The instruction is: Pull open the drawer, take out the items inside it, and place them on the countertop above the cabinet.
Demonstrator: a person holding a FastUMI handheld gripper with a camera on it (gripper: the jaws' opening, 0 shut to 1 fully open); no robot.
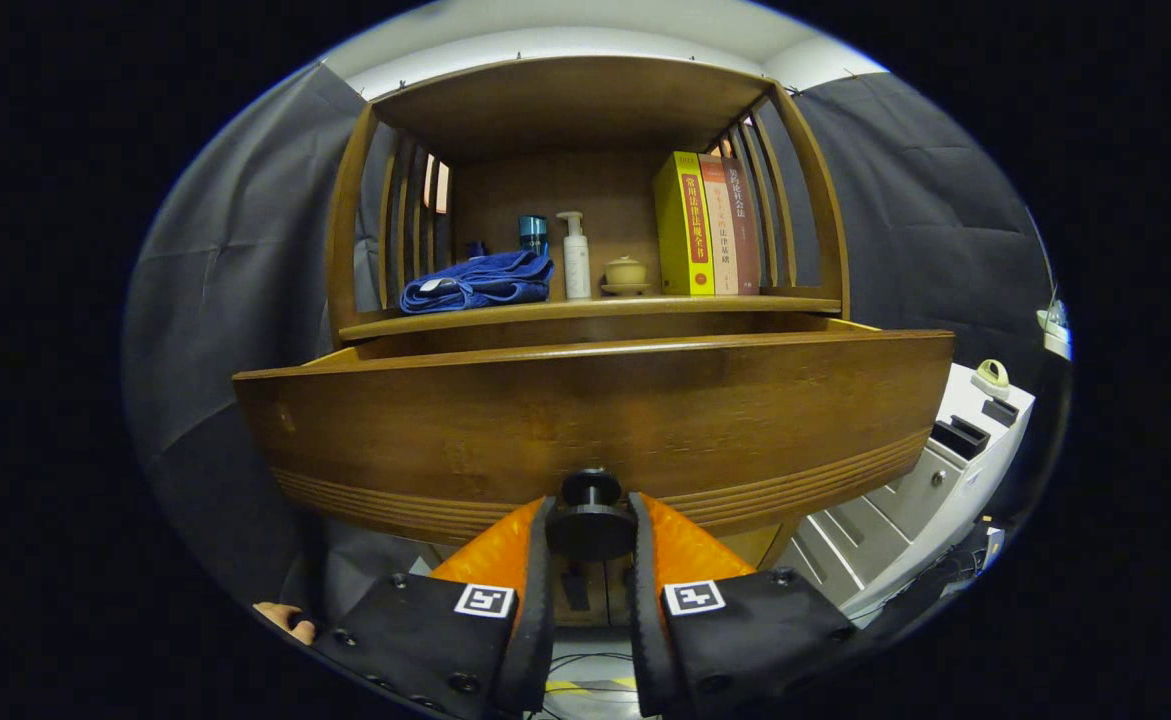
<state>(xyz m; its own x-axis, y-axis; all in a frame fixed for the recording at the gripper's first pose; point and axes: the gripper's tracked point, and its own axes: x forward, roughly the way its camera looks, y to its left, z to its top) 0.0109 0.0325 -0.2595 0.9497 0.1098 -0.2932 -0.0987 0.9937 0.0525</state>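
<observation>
Step in hand: pulling drawer (595, 420) open. Claw (590, 560) at bottom centre, narrow, both fingers clamped on the dark round knob (590, 525) at lower middle of drawer front. Drawer front fills mid-frame, standing forward of the cabinet; side rails visible at upper left and upper right corners of the front, so looks partly out. Inside of drawer hidden behind front panel from this low angle; can't tell contents.

Counter (585, 310) just above drawer, centre frame, already carrying blue towel (475, 282) at left, then dark bottle (533, 233), pump bottle (575, 255), small lidded cup (625, 272), books (705, 225) at right. Free strip along counter front edge looks narrow.

White cabinet (935, 470) at lower right, well apart from the drawer.

Next, by judgement: pull straight back until interior is reachable, release knob, lift claw over front panel to look in. Risk: pulling off-axis could jam drawer or slip off knob.
</observation>
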